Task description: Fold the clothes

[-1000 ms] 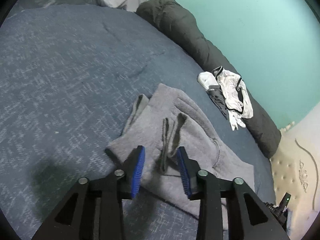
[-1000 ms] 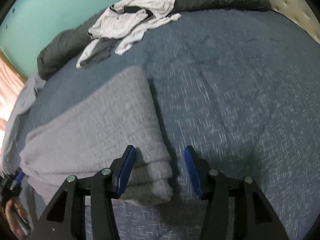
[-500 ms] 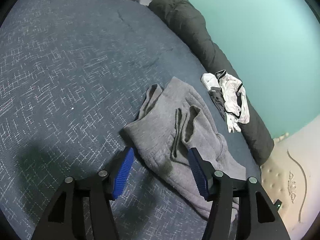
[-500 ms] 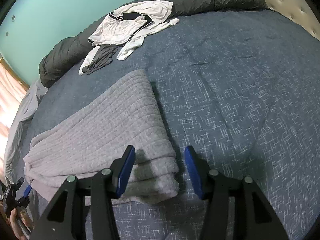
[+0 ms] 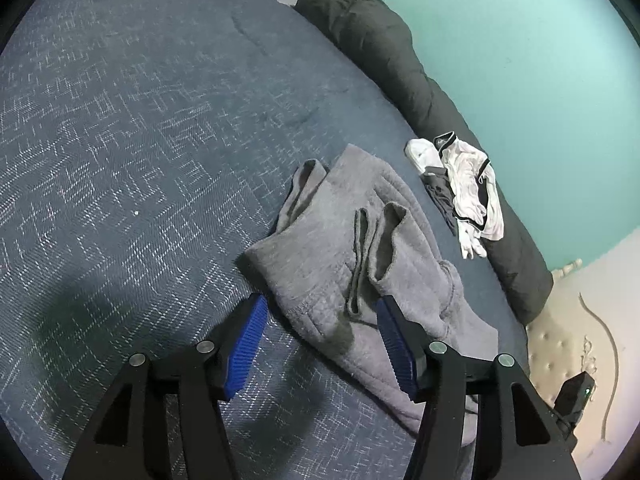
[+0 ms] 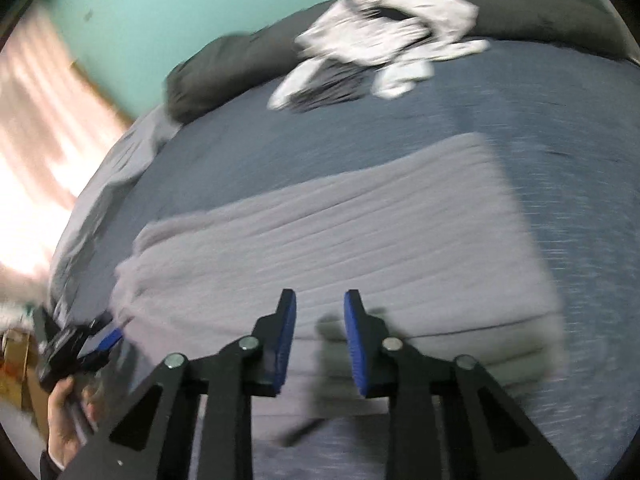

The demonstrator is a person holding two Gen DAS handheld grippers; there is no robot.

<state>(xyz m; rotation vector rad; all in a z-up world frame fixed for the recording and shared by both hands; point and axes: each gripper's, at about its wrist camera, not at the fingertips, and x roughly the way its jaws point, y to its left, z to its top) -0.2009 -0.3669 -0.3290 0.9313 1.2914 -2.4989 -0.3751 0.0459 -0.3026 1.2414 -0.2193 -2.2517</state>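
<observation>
A grey knit garment [image 5: 340, 256] lies folded on the blue bedspread [image 5: 120, 140], its cuffs and hem ends toward the left wrist camera. My left gripper [image 5: 322, 316] is open, and the garment's near corner lies loosely between its blue pads, untouched. The right wrist view is blurred by motion. There my right gripper [image 6: 320, 304] hovers over the long folded side of the garment [image 6: 340, 232]. Its jaws are closing with a narrow gap and nothing between them. A hand [image 6: 64, 420] holds the left gripper [image 6: 104, 340] at the far end of the garment.
A heap of white and black clothes [image 5: 468, 184] rests against a rolled dark grey duvet [image 5: 400, 60] along the teal wall. A beige tufted headboard [image 5: 568, 344] stands at the right. Pale grey bedding [image 6: 100, 184] and a lit curtain [image 6: 40, 120] lie beyond the bed.
The left jaws have widened and drawn back to the garment's corner. The right gripper has swung left along the folded garment, and its jaws have narrowed.
</observation>
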